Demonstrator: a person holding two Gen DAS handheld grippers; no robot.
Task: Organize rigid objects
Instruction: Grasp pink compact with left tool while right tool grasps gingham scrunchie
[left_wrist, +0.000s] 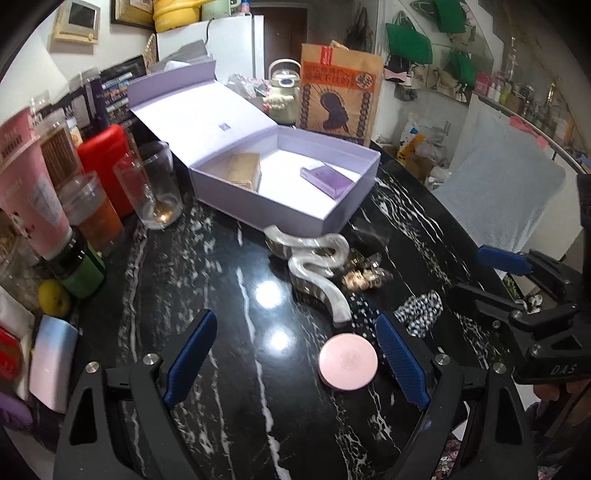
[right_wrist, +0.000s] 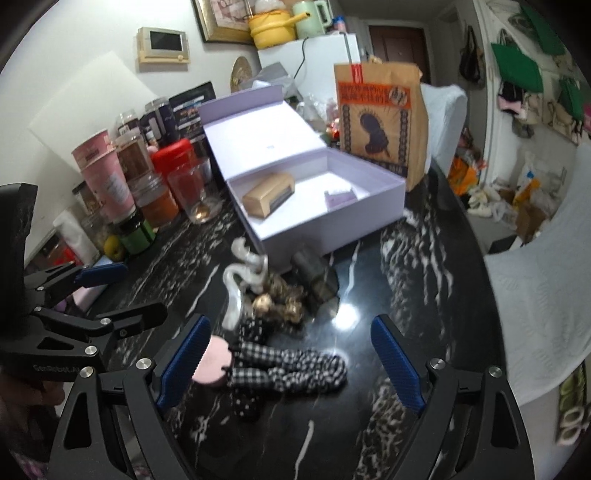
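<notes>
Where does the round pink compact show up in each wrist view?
Left wrist: pink compact low, right of centre, beside the left gripper's right finger.
Right wrist: low left, partly behind the right gripper's left finger and the checked fabric.
Shared landmark: open lilac box.

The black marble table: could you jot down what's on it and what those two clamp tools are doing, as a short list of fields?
surface: black marble table
box: lilac box, lid open
inside box: tan packet, purple card box
loose in front of box: wavy white clip, pink round compact, checked fabric scrunchie
left gripper: open, compact next to one finger, not held
right gripper: open over the scrunchie, not gripping
left edge: jars, cups, empty glass
</notes>
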